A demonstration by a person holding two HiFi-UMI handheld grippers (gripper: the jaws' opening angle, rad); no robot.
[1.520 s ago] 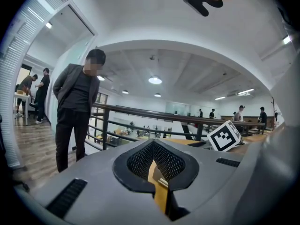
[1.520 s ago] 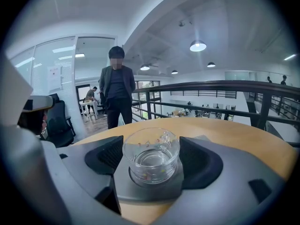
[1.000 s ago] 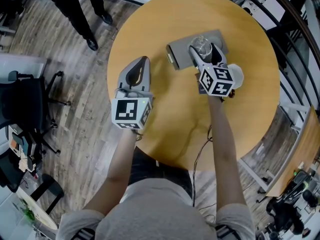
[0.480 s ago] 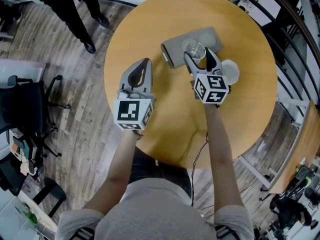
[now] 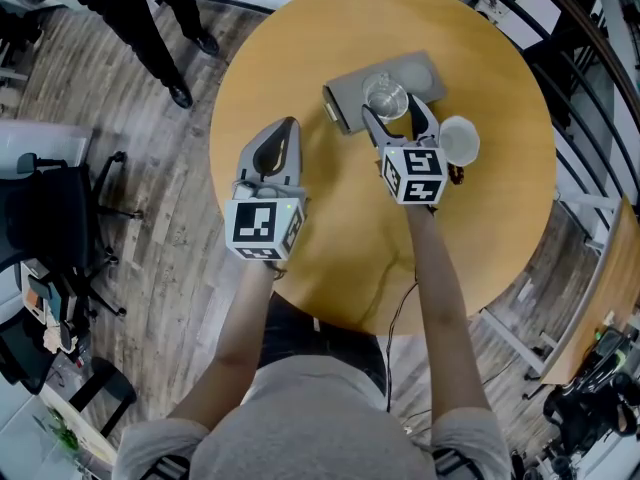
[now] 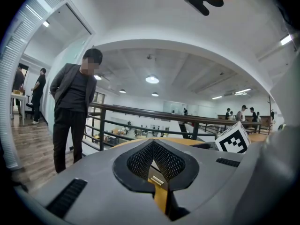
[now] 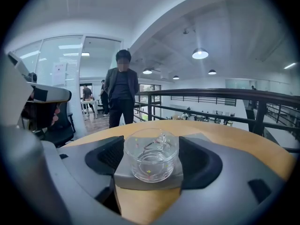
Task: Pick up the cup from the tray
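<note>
Two grippers are held over one round wooden table (image 5: 300, 58). The left gripper (image 5: 288, 125) hovers above the table's left part with its jaws pressed together on nothing, well apart from the tray. The right gripper (image 5: 393, 111) has its jaws spread wide, one on each side of the single clear glass cup (image 7: 151, 161), without closing on it. The cup stands upright on the one grey tray (image 5: 425, 70), which lies flat near the table's middle. One white round dish (image 5: 459, 140) sits on the table just right of the right gripper. Beyond the table's far edge, one person in a dark jacket (image 7: 121, 93) stands on the wooden floor.
</note>
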